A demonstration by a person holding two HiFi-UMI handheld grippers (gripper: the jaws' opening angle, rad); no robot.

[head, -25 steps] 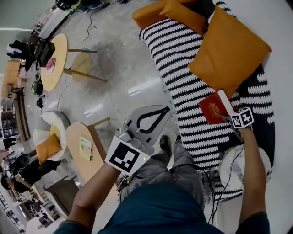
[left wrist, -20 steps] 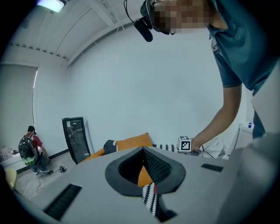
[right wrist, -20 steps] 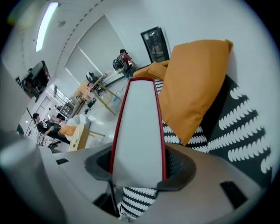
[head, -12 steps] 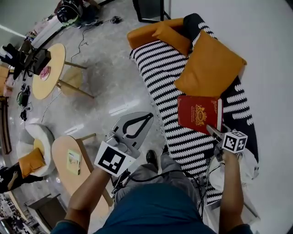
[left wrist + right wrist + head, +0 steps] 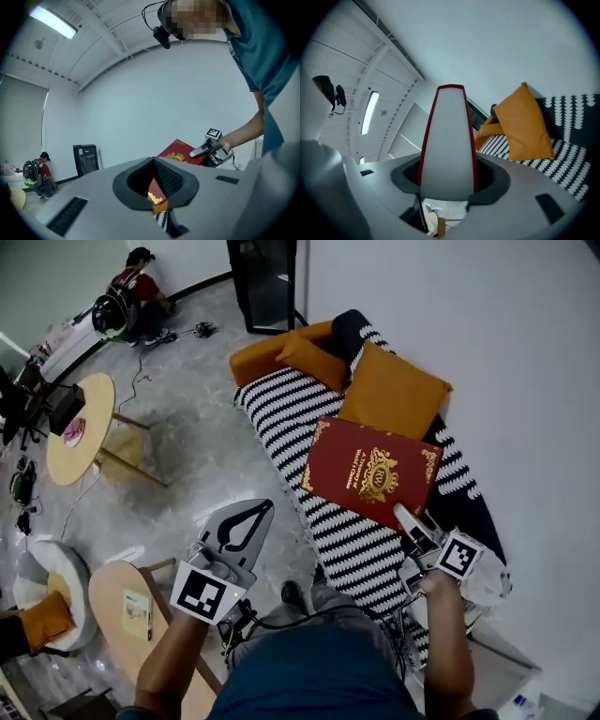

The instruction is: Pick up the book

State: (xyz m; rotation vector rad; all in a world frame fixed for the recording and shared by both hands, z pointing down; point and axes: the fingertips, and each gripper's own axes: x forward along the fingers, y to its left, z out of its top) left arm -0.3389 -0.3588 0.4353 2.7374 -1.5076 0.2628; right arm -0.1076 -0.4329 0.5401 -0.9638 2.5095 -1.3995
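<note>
Both arms [image 5: 448, 634] reach forward, right gripper [image 5: 405, 518] clamping the book [image 5: 370, 470].

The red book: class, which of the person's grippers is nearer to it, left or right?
Right. The right gripper grips the red book by its near edge, holding it above the sofa. The left gripper is apart, off to its left over the floor.

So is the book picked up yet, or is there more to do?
It looks essentially done. The red book is clear of the striped sofa and held up in the air. In hand: the right gripper is clamped on one edge of it, with the pages showing between its jaws. The left gripper is shut and empty, off to the side. Left: nothing obvious, just holding on.
</note>
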